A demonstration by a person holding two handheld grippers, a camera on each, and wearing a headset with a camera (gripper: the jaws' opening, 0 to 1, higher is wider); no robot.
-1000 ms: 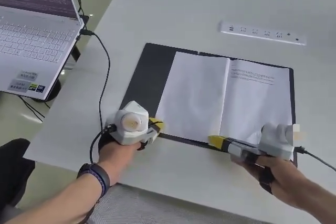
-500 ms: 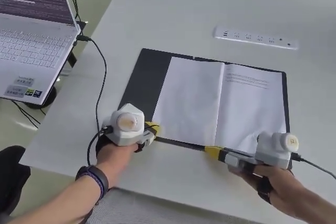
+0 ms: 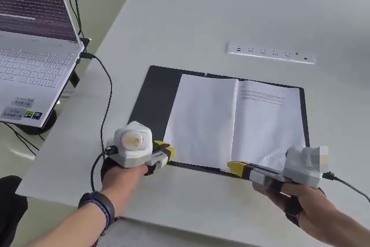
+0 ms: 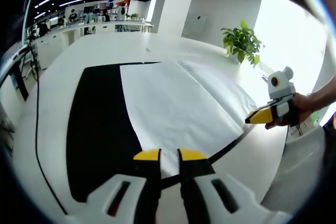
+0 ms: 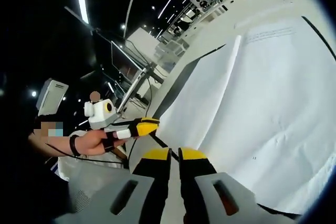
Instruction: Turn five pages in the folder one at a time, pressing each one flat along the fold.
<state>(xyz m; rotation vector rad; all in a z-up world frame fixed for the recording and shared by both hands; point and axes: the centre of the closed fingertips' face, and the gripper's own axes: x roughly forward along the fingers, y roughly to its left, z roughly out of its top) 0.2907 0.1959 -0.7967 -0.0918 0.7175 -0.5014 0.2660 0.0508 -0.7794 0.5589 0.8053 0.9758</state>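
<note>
The black folder (image 3: 154, 98) lies open on the white table, a blank left page (image 3: 202, 117) and a printed right page (image 3: 269, 122) meeting at the fold (image 3: 235, 121). My left gripper (image 3: 166, 151) rests at the near left corner of the blank page, jaws shut with nothing seen between them; its own view has the tips (image 4: 169, 155) over the page's near edge (image 4: 168, 108). My right gripper (image 3: 235, 168) lies low at the folder's near edge just below the fold, shut and empty (image 5: 174, 154). Each gripper shows in the other's view: right (image 4: 255, 118), left (image 5: 148, 125).
An open laptop (image 3: 29, 44) stands at the far left, its black cable (image 3: 107, 96) running along the table toward my left hand. A white power strip (image 3: 270, 53) lies beyond the folder. The table's near edge runs just under both hands.
The head camera has shifted, so the folder sits lower and further left in the picture. Both grippers keep about the same places at the folder's near edge.
</note>
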